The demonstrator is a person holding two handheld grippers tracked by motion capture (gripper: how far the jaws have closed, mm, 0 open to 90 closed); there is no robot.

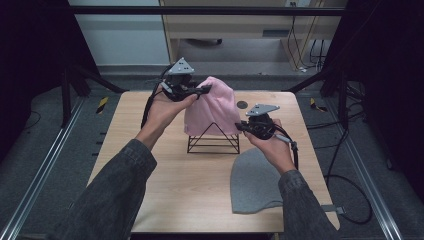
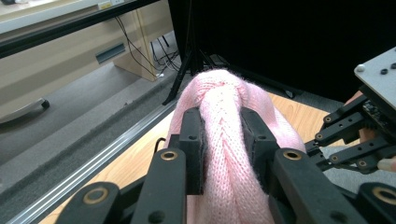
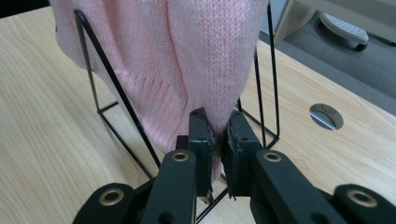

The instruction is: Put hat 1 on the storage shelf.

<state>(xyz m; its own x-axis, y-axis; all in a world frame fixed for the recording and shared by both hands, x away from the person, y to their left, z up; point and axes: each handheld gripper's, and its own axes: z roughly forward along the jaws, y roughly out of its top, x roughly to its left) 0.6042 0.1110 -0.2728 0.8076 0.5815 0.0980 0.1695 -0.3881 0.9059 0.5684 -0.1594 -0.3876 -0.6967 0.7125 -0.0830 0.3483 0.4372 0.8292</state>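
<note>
The pink hat sits draped over the black wire stand in the middle of the worktop. The left claw pinches a fold of knit at the hat's crown, jaws narrow around it. The right claw grips the hat's lower hem at the stand's right side, jaws nearly closed on the fabric. A grey hat lies flat on the worktop nearer the person, just beside the stand.

The stand looks light and open-framed, so an uneven pull may tip or drag it; in the right gripper view the hem hangs close to a wire, and the knit could snag there. Both grips take little fabric, so a hard tug might slip the stretchy knit out. A dragged stand could also push onto the grey hat.
</note>
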